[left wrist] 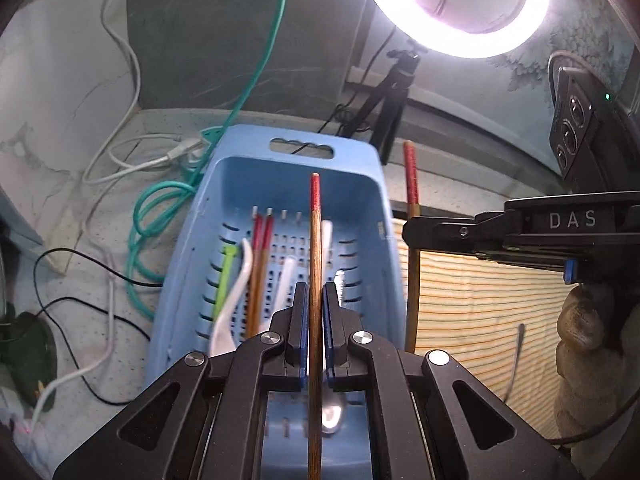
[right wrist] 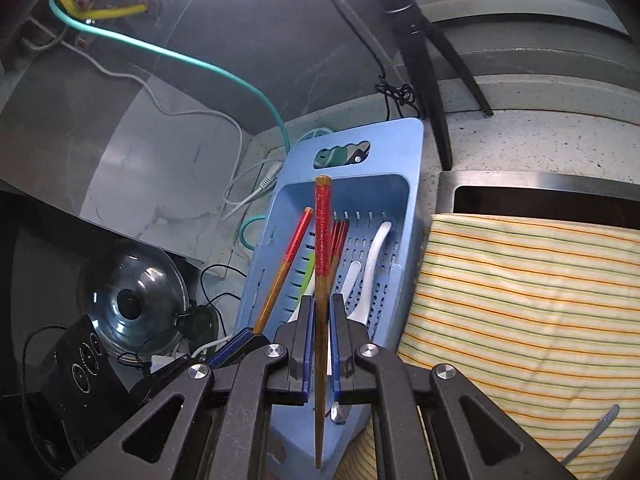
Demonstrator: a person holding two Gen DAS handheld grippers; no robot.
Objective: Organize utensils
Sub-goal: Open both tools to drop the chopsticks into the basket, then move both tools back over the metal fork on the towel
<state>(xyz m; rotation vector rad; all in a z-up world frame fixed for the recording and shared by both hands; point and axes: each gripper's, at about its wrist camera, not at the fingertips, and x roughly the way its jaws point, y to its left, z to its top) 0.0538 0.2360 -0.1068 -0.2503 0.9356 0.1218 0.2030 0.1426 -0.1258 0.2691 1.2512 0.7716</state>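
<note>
My left gripper point(left wrist: 315, 292) is shut on a wooden chopstick with a red top point(left wrist: 315, 264), held over the blue slotted basket point(left wrist: 240, 168). My right gripper point(right wrist: 321, 304) is shut on a second red-topped chopstick point(right wrist: 322, 240), also above the basket point(right wrist: 412, 148). In the left wrist view the right gripper point(left wrist: 416, 232) and its chopstick point(left wrist: 411, 176) stand just right of the basket. In the right wrist view the left gripper's chopstick point(right wrist: 288, 264) shows at the left. The basket holds two red-topped chopsticks point(left wrist: 260, 256), white spoons point(right wrist: 374, 264), a green utensil point(left wrist: 224, 280) and a metal spoon point(left wrist: 334, 412).
A yellow striped cloth point(right wrist: 520, 300) lies right of the basket over a sink edge point(right wrist: 540, 184), with a grey utensil handle point(right wrist: 592, 436) on it. Cables point(left wrist: 160, 208) lie left of the basket. A tripod point(right wrist: 420, 60), ring light point(left wrist: 452, 8) and a pot lid point(right wrist: 132, 300) stand around.
</note>
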